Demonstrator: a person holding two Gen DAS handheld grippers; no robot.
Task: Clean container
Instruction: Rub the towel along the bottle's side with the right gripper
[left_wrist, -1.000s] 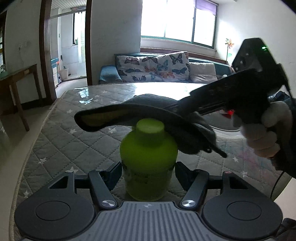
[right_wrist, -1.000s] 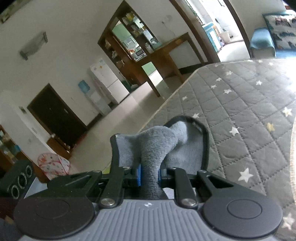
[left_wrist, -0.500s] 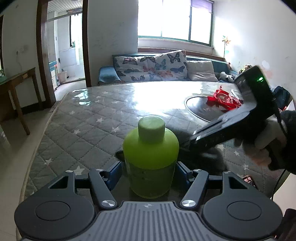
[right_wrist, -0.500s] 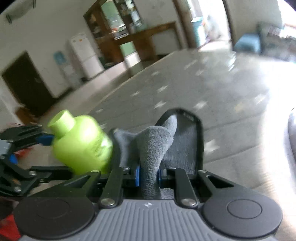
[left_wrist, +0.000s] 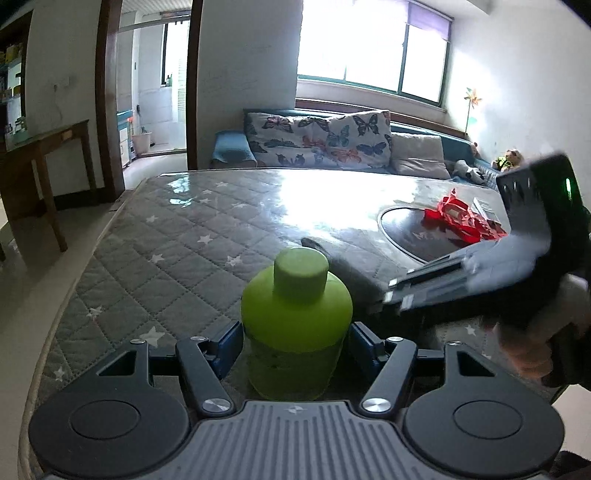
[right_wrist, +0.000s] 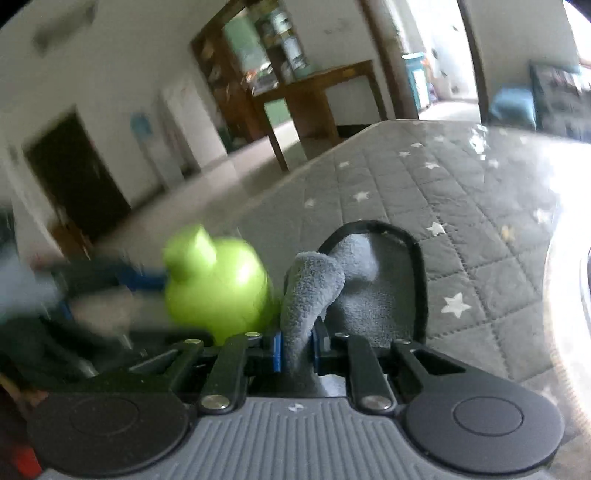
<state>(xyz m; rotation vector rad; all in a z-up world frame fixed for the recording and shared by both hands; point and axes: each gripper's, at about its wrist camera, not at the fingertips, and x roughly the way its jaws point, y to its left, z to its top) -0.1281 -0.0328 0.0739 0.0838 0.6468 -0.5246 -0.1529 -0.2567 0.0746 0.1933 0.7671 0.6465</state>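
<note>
1. The bottle (left_wrist: 295, 325) is bright green, with a round body and a wide flat cap of the same green. It stands upright, and some small dark print shows low on its side.
2. It is held between the two fingers of the left gripper (left_wrist: 295, 341). The blue pads (left_wrist: 229, 343) press on both sides of its lower body, just above the grey quilted cover with white stars (left_wrist: 166, 258) that lies on the table.
3. The right gripper (right_wrist: 297, 347) is closed tight on a grey cloth (right_wrist: 314, 284) with a dark border. The cloth stands up between its fingers and folds forward.
4. In the right wrist view the bottle (right_wrist: 218, 284) is blurred and sits just left of the cloth, very near or touching it; I cannot tell which.
5. In the left wrist view the right gripper is at the right side, blurred, held by a hand (left_wrist: 532, 350). The cloth (left_wrist: 351, 269) stretches from it behind the bottle.
6. One second ago the cloth was draped over the top of the bottle and hid part of the cap. Now the cap is fully free and the cloth is lower, at the right and behind.
7. Half a second ago the cloth was low at the right side of the bottle body; now it is further back.
8. The bottle has stayed in the same grip of the left gripper.
</note>
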